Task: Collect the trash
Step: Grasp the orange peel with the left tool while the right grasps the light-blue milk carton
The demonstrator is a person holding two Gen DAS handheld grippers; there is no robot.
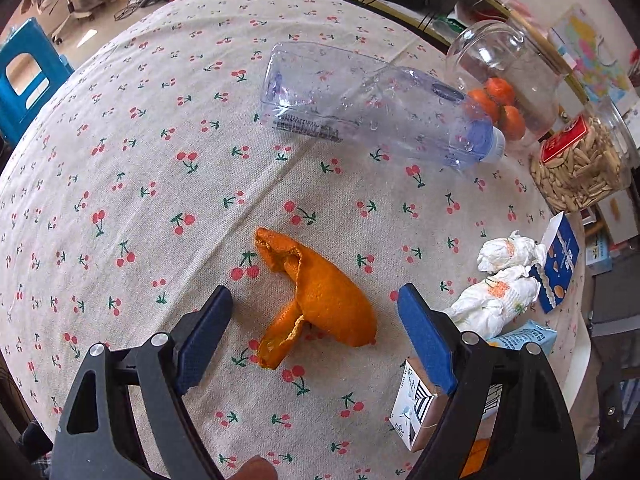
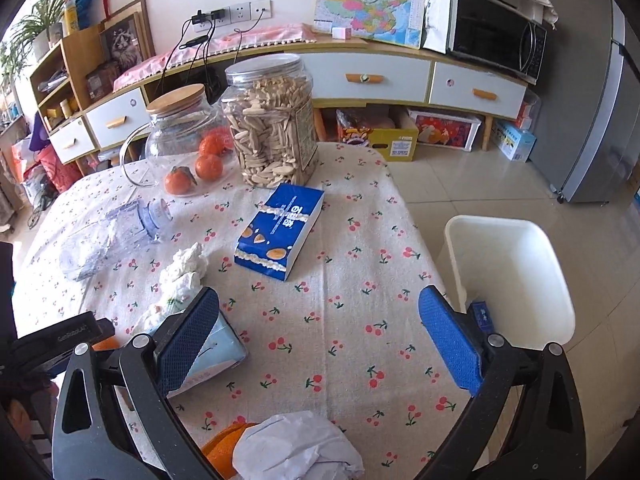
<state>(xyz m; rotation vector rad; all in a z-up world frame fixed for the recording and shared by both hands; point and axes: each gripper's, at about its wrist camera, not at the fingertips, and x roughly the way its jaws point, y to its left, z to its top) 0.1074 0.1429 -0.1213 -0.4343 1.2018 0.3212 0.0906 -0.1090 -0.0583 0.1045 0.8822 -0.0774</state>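
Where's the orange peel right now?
In the left wrist view, the orange peel lies on the tablecloth between the open left gripper fingers, untouched.

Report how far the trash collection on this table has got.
Done: little; only a small blue item may lie in the white bin. In hand: nothing; the left hand-held gripper is open around the orange peel. Left: plastic bottle, crumpled tissues, cartons.

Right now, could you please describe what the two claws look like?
Both the left claw and the right claw look alike: black plastic arms with triangular cut-outs and silver round rivets, each ending in a flat blue finger pad with a fine grid texture. No cables or sleeves show.
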